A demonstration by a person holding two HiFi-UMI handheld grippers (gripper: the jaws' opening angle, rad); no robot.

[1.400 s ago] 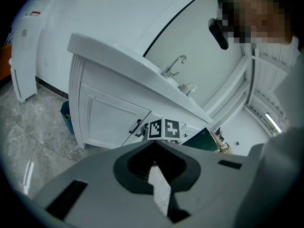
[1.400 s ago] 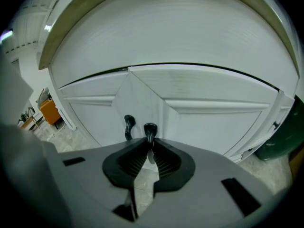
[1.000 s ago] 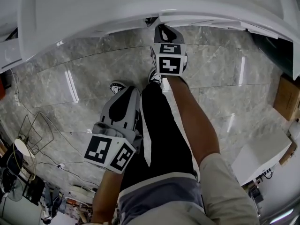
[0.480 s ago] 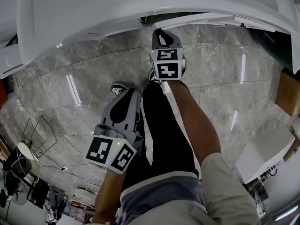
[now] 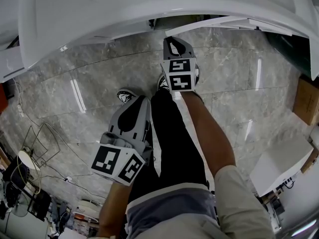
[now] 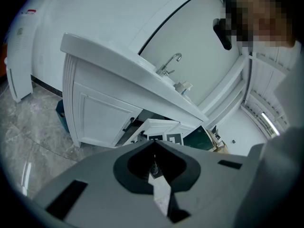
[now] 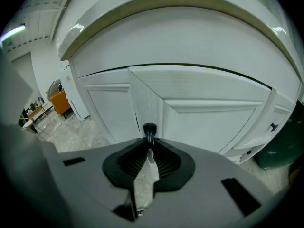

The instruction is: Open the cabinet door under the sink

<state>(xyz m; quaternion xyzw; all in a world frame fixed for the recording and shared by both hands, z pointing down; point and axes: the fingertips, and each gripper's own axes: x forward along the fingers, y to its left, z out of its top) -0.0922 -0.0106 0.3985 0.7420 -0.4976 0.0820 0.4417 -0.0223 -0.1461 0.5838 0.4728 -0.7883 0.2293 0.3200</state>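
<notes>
A white vanity cabinet (image 6: pixel 97 115) stands under a sink with a chrome tap (image 6: pixel 168 63). Its door (image 7: pixel 213 122) hangs partly swung out, and its edge (image 5: pixel 214 23) shows below the white countertop (image 5: pixel 149 9) in the head view. My right gripper (image 7: pixel 148 144) is shut on the door's black knob (image 7: pixel 149 128); in the head view this right gripper (image 5: pixel 173 36) reaches under the counter's rim. My left gripper (image 5: pixel 143 102) hangs lower by the person's leg, shut with nothing in it. In the left gripper view, the left gripper (image 6: pixel 154 144) faces the open door (image 6: pixel 154 126).
A dark green bin (image 7: pixel 280 151) stands right of the cabinet. A cardboard box (image 5: pixel 305 103) and a white box (image 5: pixel 279 166) lie on the marble floor at the right. Cables and clutter (image 5: pixel 30 153) fill the lower left. The person's shoe (image 5: pixel 127 94) is near the cabinet.
My right gripper has drawn back a little from the cabinet toward the person, still on the knob, and more of the door shows under the counter. The left gripper has barely moved.
</notes>
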